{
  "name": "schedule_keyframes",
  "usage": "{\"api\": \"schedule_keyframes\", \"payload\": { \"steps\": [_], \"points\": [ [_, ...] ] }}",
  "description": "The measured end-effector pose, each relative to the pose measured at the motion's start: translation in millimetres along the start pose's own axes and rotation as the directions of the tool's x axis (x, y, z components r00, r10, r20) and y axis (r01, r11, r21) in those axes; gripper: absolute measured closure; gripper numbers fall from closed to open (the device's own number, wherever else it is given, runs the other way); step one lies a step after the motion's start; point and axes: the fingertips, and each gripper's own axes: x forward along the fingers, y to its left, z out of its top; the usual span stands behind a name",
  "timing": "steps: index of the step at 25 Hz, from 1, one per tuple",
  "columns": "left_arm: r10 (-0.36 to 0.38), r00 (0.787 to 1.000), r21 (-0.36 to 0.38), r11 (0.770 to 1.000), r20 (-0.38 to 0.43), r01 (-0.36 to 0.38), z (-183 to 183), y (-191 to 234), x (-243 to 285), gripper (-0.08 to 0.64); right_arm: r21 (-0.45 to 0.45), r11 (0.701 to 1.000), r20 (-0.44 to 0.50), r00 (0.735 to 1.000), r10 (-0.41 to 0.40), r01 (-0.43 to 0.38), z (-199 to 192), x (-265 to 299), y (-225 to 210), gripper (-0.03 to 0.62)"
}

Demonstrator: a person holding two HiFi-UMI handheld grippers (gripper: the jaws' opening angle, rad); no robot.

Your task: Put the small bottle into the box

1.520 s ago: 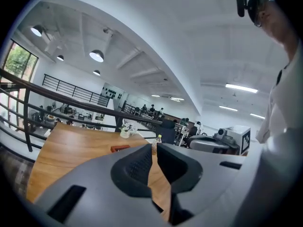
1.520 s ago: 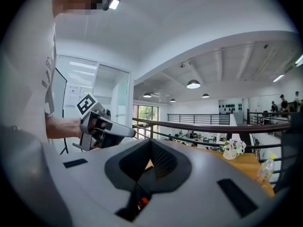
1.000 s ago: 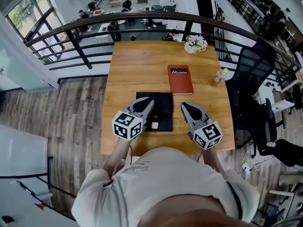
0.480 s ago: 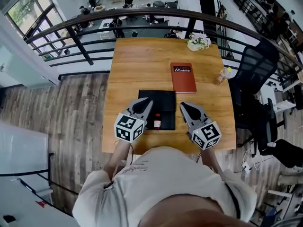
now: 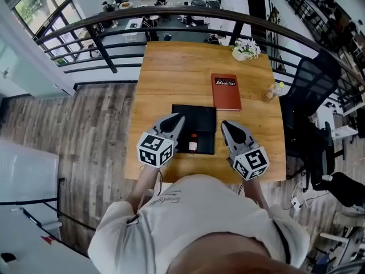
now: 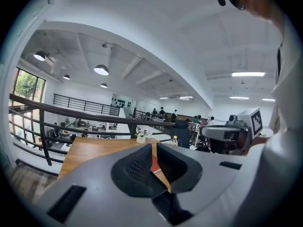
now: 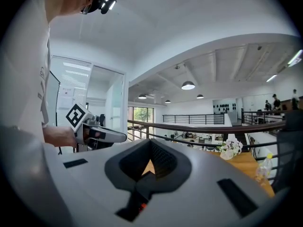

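movement over the last second is slight: the small bottle (image 5: pixel 193 144) keeps its spot, upright with its red cap up, just right of the left claw (image 5: pixel 178 119) and just left of the right claw (image 5: pixel 224 125), over the near edge of the black box (image 5: pixel 197 114). both claws have stayed alongside it without touching it. i read that as the bottle already sitting in the box, though from above i cannot be sure it is inside the rim. the left claw is closed with nothing between its jaws, and the right claw is closed and empty too. i hold both claws low above the counter (image 5: pixel 171 73), roughly level, noses pointing away from me toward the far railing (image 5: pixel 188 13), one on either side of the box's near end.
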Motion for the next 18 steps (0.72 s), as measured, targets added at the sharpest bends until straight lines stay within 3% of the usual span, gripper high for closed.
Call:
{"api": "schedule_keyframes", "payload": {
  "steps": [18],
  "points": [
    [-0.02, 1.0, -0.013, 1.0, -0.006, 0.02, 0.8, -4.3, -5.2, 0.52, 0.001, 1.0, 0.004, 1.0, -0.006, 0.006, -2.8, -5.6, 6.7, 0.598]
  ]
}}
